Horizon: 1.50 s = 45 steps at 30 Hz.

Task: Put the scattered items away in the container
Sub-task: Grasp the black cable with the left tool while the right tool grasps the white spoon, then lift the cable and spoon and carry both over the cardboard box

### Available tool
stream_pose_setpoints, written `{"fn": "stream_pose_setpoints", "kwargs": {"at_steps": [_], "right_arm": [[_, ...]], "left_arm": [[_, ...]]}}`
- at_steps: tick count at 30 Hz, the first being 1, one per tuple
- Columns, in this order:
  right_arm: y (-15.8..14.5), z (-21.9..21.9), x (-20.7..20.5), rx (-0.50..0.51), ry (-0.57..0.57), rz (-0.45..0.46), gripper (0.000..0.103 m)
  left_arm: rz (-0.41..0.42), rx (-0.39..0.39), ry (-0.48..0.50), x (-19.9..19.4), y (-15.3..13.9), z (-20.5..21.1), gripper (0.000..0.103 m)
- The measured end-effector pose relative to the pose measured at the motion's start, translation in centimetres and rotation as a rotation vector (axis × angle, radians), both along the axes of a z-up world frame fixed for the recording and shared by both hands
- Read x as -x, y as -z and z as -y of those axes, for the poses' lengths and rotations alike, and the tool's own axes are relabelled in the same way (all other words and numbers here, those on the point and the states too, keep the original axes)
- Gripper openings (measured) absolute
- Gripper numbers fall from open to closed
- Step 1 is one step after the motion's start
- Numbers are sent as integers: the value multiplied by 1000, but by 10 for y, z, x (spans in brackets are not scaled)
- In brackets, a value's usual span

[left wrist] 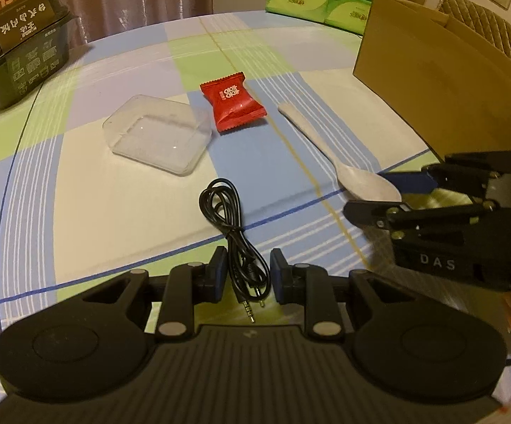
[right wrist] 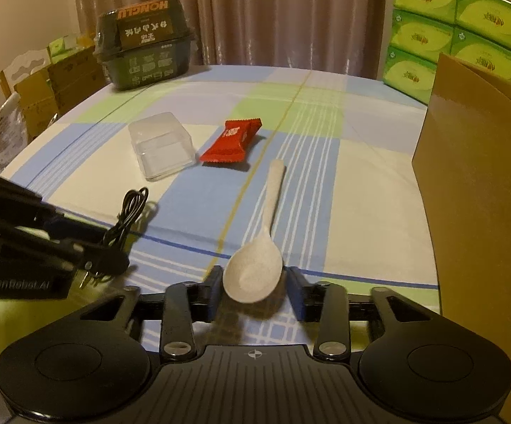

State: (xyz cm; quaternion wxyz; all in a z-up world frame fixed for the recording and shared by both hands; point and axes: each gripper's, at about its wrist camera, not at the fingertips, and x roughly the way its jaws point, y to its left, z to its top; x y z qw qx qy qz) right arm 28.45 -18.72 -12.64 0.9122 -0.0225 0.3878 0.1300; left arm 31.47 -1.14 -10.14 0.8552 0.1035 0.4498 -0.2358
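Clear plastic container point(left wrist: 156, 138) sat left of centre on tabletop point(left wrist: 78, 190), red snack packet point(left wrist: 233, 106) beside it; left gripper point(left wrist: 248, 275) pinched black cable point(left wrist: 236, 219) at bottom centre; right gripper point(right wrist: 253, 282) spread around white spoon point(right wrist: 255, 268) bowl, pads not pressing

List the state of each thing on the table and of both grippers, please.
Black audio cable: coiled, between the left gripper's pads.
Spoon: flat, bowl between the right gripper's open jaws.
Clear plastic box: open, empty.
Red snack packet: sealed, lying flat.
Cardboard box: flap up.
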Motion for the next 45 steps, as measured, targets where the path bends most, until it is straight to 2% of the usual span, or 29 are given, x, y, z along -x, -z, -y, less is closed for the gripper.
{"fn": "stream_pose_setpoints", "kwargs": {"at_steps": [1,12,13,15,17,19,24,30,34,37,41,45], "right_arm": [[0,0,-1,-10,3,-1,49],[1,-3,-9,-4,13,7,49],[1,-4,-9,2,14,8,46],[0,-4,-8,23,12,15,31],[0,-3,-7,20,15,11,31],[-1,-1,-2,23,16,8,30],[-9,2,20,10,8,-2,30],[-18,7,70,-5,4,-27,30],[-22,6,107,8,2,-26,30],[-21,0,125,38,-15,-16,31],[-14,-5,134,82,-32,8,31],[-9,-4,133,85,-35,8,32]], "left_arm": [[-1,-1,2,0,0,0,21],[-11,17,-67,-13,2,-3,25],[-8,15,-69,-14,3,-3,25],[0,3,-62,-13,3,-1,26],[-1,-1,-60,-10,2,-1,20],[-9,2,-60,-7,2,-2,19],[-39,3,-19,24,-3,-4,19],[-82,14,18,81,-6,-9,19],[-103,29,9,110,-8,-13,20],[-93,43,-22,121,-8,-16,42],[-83,52,-64,120,-8,-15,43],[-79,67,-93,111,-7,-15,42]]}}
